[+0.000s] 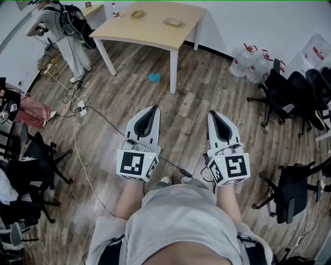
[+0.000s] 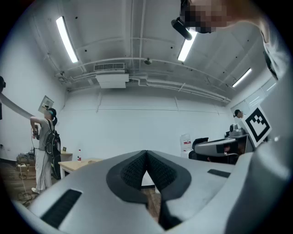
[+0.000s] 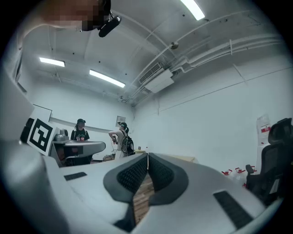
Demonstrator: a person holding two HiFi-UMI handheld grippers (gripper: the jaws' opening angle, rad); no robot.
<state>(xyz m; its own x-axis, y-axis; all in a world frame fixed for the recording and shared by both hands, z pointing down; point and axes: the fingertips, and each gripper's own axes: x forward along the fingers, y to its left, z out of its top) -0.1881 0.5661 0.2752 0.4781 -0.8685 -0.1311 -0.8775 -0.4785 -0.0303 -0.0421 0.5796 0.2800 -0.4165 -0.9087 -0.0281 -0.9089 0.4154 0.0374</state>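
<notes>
White-grey left tool (image 1: 153, 108) is hovering above the wood floor (image 1: 196, 98). Its pads (image 2: 132, 170) are pressing together at the tip with nothing between them. Right tool (image 1: 213, 114) is hanging just to its right, level with it, also clenched and empty. In the right gripper view its pads (image 3: 132, 176) are meeting in a thin seam, with floor planks showing below. Both tools are pointing toward the far side of the room.

Nearest thing is a black cable (image 1: 106, 120) lying on the floor. It is running from a white power strip (image 1: 81, 109) on the left, passing under the left tool and ending near the person's shoes (image 1: 165, 180), between the two tools. Neither tool is touching it.

Rest of the scene:
- Light wooden desk (image 1: 150, 28) is standing by the far wall, well apart from both tools, carrying two small shallow items (image 1: 174, 21) and a bottle (image 1: 114, 10).
- Small blue object (image 1: 154, 77) is lying on the floor beside the desk's near leg.
- Water jugs (image 1: 243, 62) are sitting far right by the wall.
- Black office chairs (image 1: 282, 96) are standing along the right side, and more (image 1: 31, 155) along the left.
- Another person (image 1: 67, 31) is standing at the far left beside the desk, also showing in the left gripper view (image 2: 46, 151).
</notes>
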